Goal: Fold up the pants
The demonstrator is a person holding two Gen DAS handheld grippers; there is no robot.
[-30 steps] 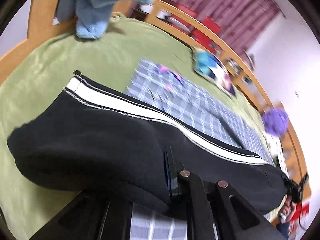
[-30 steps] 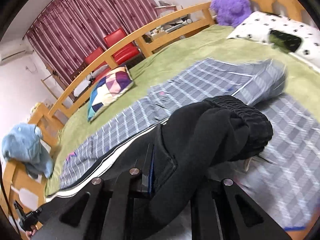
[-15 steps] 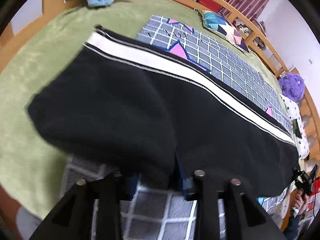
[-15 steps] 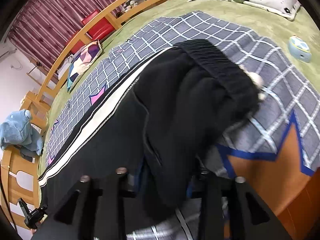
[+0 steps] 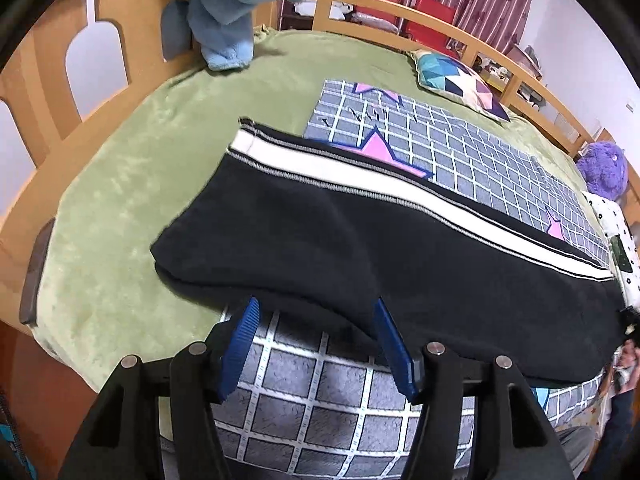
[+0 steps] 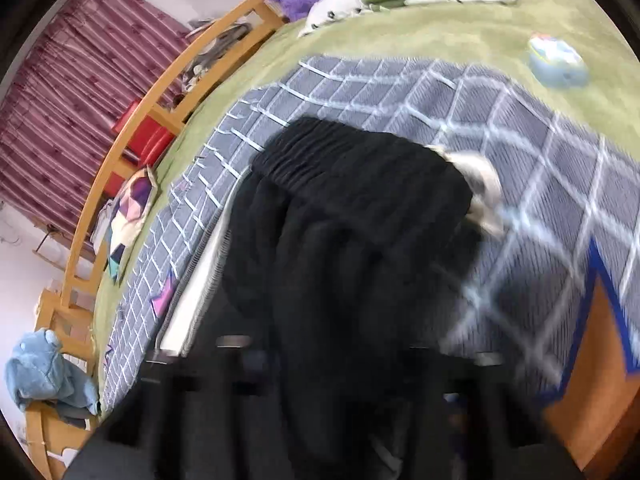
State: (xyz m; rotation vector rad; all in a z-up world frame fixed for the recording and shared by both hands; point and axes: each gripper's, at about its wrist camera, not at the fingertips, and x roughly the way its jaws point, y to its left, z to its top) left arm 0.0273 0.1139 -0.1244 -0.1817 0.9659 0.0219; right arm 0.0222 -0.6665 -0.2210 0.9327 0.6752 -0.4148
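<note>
Pants (image 5: 360, 240) flat on the bed (image 5: 132, 184), long axis running left-right. Left gripper (image 5: 316, 344) at the hem end, jaws wide, holding nothing. Right gripper at the waistband, too blurred to tell.

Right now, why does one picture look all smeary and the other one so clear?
The right wrist view is motion-blurred: the black pants and grid blanket smear, and the right gripper dissolves into dark streaks. The left wrist view is sharp: the left gripper shows crisp blue pads. Both bend straight bed rails through the fisheye.
</note>
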